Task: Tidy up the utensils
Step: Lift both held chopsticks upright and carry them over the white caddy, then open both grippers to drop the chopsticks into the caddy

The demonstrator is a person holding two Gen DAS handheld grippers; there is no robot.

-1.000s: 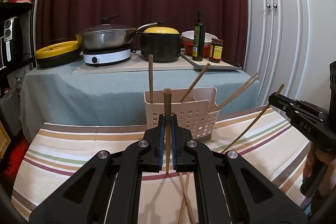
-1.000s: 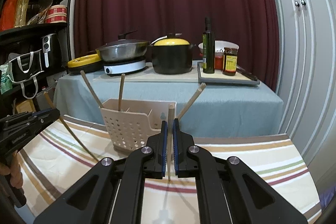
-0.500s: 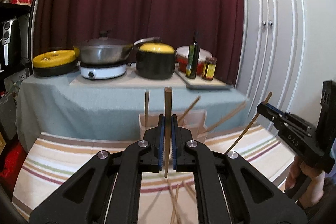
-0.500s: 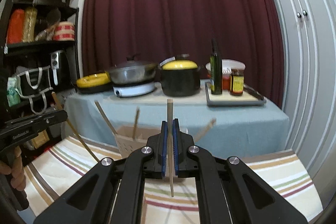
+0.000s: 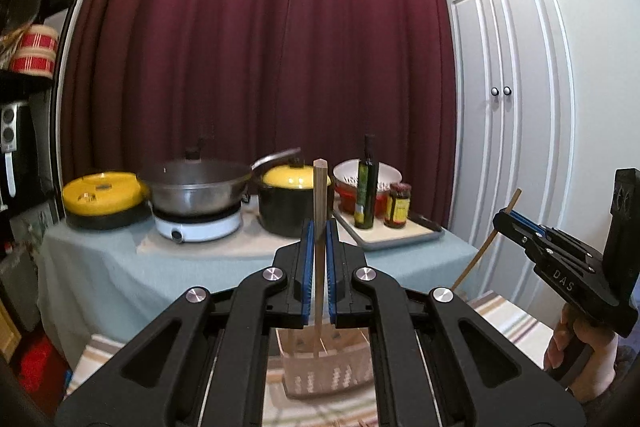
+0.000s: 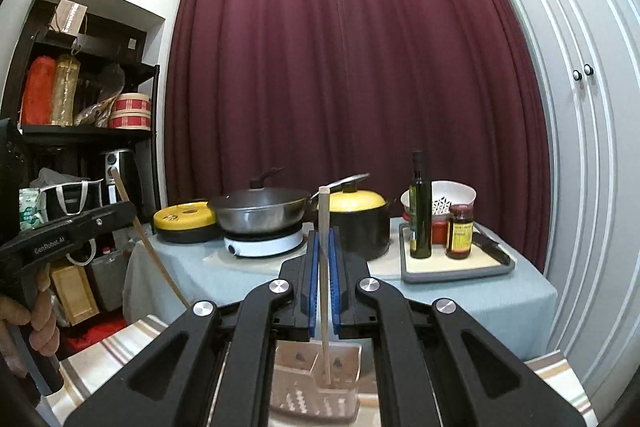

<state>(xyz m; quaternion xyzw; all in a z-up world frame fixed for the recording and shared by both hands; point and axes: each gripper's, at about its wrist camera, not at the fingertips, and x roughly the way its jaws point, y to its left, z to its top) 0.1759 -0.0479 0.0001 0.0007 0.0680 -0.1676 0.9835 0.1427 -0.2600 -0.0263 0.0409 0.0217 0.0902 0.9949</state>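
Both tongs, left [image 5: 317, 259] and right [image 6: 322, 275], each pinch one chopstick [image 5: 319, 211] upright, tip down over the basket [image 6: 316, 387], ready for dropping in.

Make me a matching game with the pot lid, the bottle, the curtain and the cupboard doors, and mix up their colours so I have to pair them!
Things:
1. pot lid
2. oil bottle
3. curtain
4. cupboard doors

Colours:
A. dark red
B. white
C. yellow
D. dark green

Pairs: 1-C, 2-D, 3-A, 4-B
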